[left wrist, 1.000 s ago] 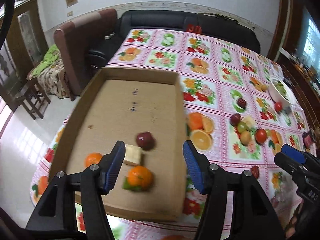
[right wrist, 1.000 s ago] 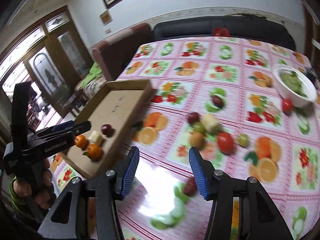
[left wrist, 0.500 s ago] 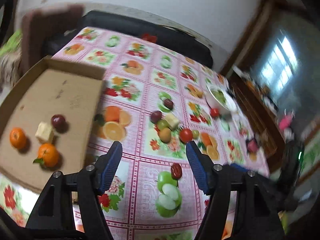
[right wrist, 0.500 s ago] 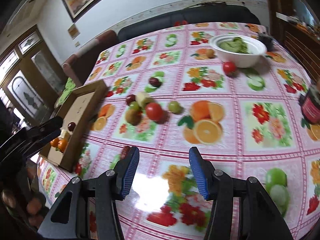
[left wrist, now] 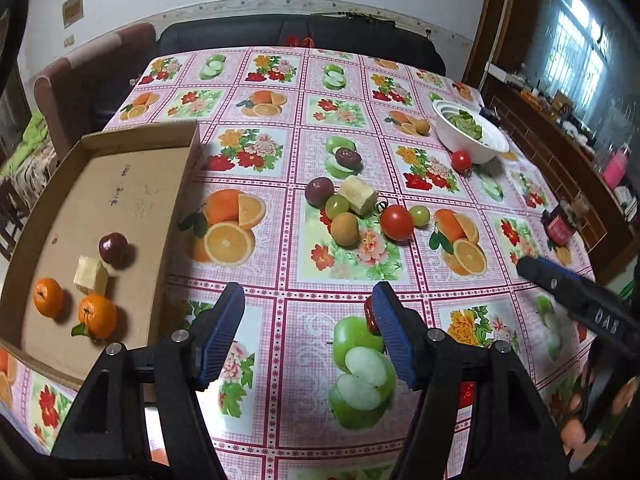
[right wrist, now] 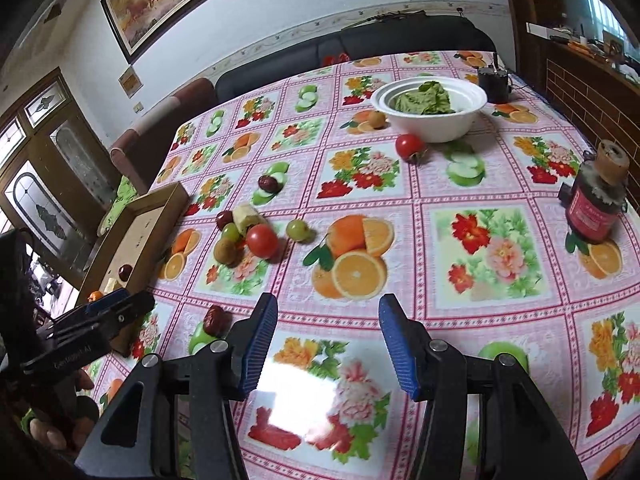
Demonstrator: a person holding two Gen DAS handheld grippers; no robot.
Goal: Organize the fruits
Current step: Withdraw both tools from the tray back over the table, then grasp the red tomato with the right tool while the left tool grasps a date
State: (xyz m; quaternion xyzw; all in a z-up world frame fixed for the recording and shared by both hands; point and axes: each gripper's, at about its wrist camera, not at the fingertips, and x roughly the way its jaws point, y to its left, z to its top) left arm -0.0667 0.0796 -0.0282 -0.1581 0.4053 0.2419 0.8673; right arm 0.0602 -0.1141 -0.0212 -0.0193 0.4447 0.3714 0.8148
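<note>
Next pick, most likely: the small dark-red wrinkled date on the table, just beside the right pad of the left claw. Both claws gaping, nothing between the pads; right claw over bare cloth. Better to centre the date between the pads before squeezing gently, then carry to the shallow cardboard tray, alongside the two oranges.

— What carries everything?
— A table under a pink fruit-and-flower printed oilcloth.
— And directly on it?
— A shallow brown cardboard tray at the left edge, loose small fruits clustered mid-table, a white bowl of greens farther back, a red-labelled jar at right.
</note>
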